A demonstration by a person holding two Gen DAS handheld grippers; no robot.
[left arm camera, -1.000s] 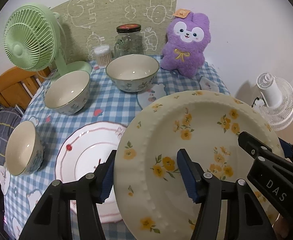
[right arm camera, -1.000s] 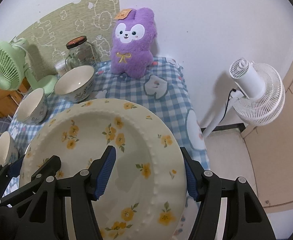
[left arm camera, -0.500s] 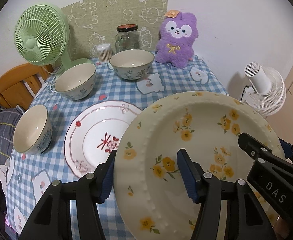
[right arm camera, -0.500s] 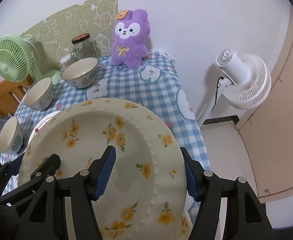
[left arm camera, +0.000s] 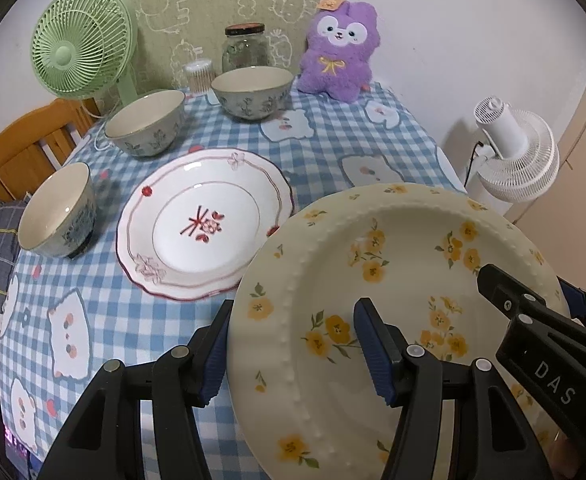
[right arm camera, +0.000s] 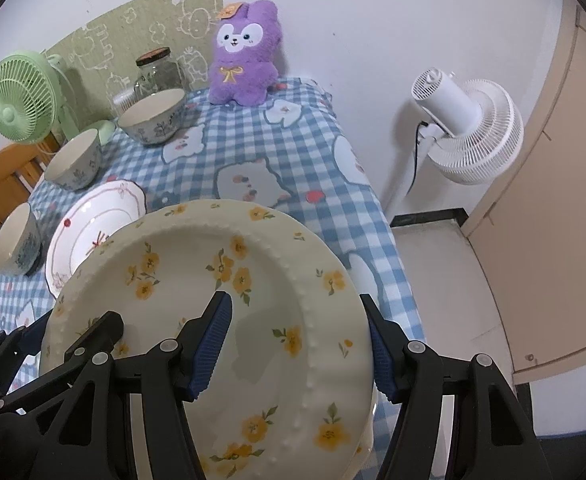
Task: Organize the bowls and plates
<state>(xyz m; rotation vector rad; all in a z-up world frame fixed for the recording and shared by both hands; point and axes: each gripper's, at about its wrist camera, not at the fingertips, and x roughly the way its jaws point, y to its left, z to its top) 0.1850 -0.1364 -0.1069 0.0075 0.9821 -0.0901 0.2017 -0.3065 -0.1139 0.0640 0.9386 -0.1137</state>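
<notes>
Left wrist view: the left gripper (left arm camera: 293,350) pinches the near-left rim of the cream round ceramic plate with yellow flowers (left arm camera: 405,280), which has risen well clear of the blue-checked tablecloth (left arm camera: 333,148), uncovering the white scalloped plate with red trim (left arm camera: 205,224) that it half hid a second ago, so stacking there looks next. Right wrist view: the right gripper (right arm camera: 299,344) clamps the opposite rim, and another floral plate's edge (right arm camera: 369,432) peeks from below.

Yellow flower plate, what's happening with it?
Left gripper, right gripper both clamp yellow-flower plate. Held above table. White red-trimmed plate below-left.
</notes>
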